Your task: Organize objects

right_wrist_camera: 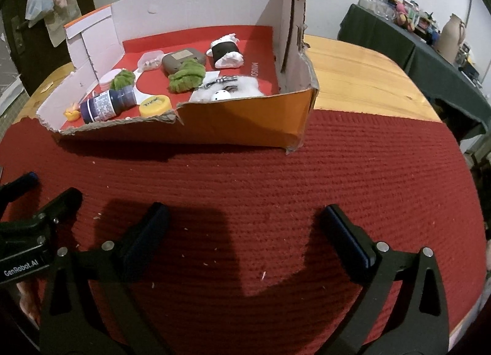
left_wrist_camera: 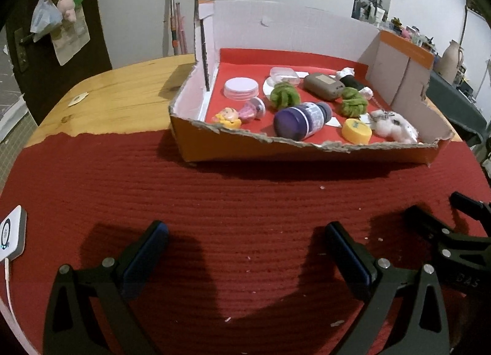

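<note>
Fingers of left gripper (left_wrist_camera: 245, 232) spread wide over red mat (left_wrist_camera: 245, 195), nothing between. Right gripper (right_wrist_camera: 245, 217) likewise splayed, empty, over same mat. Torn cardboard box (left_wrist_camera: 196, 143) beyond both, on mat and wooden table (left_wrist_camera: 122, 94). Inside, lying loose: purple bottle (left_wrist_camera: 302, 120), yellow cap (left_wrist_camera: 357, 131), two green balls (left_wrist_camera: 284, 94), brown case (left_wrist_camera: 323, 86), white lid (left_wrist_camera: 241, 88).

The left claw (left_wrist_camera: 245, 250) is a black frame of two arms with long triangular cut-outs. Round silver rivets sit at the joints. Each finger (left_wrist_camera: 153, 244) ends in a dark blue pad. The right claw (right_wrist_camera: 245, 232) has the same black arms, silver rivets and blue pads (right_wrist_camera: 343, 232). In the right wrist view, the other claw's black body carries white lettering, "GenRobot.AI".
</note>
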